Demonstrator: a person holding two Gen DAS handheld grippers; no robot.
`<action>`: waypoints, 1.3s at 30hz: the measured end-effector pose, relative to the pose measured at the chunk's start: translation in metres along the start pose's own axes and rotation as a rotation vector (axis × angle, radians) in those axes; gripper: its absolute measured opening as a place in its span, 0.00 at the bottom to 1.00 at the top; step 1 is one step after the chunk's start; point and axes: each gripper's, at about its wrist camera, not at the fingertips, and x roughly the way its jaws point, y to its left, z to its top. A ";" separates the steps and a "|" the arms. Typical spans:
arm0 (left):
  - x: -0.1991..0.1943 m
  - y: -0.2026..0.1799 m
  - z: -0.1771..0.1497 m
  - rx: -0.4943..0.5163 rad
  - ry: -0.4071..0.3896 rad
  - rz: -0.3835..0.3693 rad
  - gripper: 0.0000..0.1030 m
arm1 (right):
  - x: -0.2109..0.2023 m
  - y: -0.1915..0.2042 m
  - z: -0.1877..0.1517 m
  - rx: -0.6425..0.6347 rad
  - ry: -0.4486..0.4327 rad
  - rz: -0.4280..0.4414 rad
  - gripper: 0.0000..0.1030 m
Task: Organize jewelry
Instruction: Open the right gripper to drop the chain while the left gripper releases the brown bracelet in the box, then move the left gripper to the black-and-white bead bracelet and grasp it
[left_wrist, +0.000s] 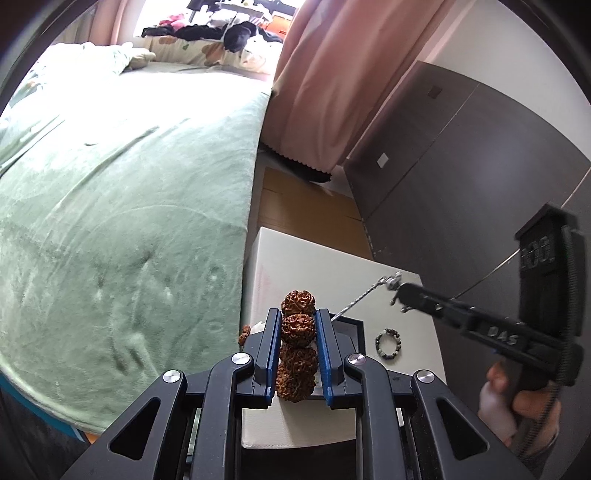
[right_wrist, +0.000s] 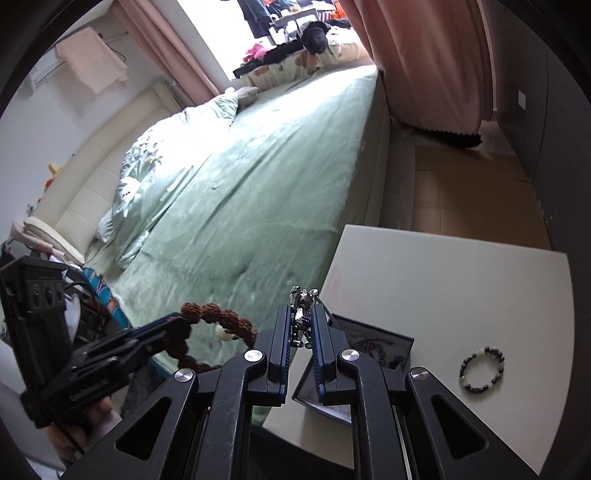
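1. brown seed-bead bracelet (left_wrist: 298, 325) sits clamped in my left gripper (left_wrist: 297, 325), lifted above the white table (left_wrist: 295, 258) and the dark jewelry box (left_wrist: 352, 325), probably so it can go in.
2. from the right wrist, my right gripper (right_wrist: 303, 321) pinches a metal chain's clasp (right_wrist: 303, 299) over that box; a dark beaded bracelet (right_wrist: 482, 369) lies loose on the table, waiting.

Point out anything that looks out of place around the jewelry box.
One dark bead bracelet lies loose on the white table, outside the box. The left tongs hold a brown bead bracelet; the right tongs hold a metal chain.
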 end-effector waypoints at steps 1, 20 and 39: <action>0.001 0.001 0.000 -0.001 0.001 0.003 0.18 | 0.004 -0.003 -0.001 0.008 0.008 0.004 0.11; 0.056 -0.047 -0.011 0.074 0.095 -0.039 0.19 | -0.036 -0.072 -0.048 0.154 -0.007 -0.060 0.58; 0.093 -0.072 -0.023 0.092 0.163 0.027 0.49 | -0.089 -0.146 -0.111 0.316 -0.082 -0.100 0.59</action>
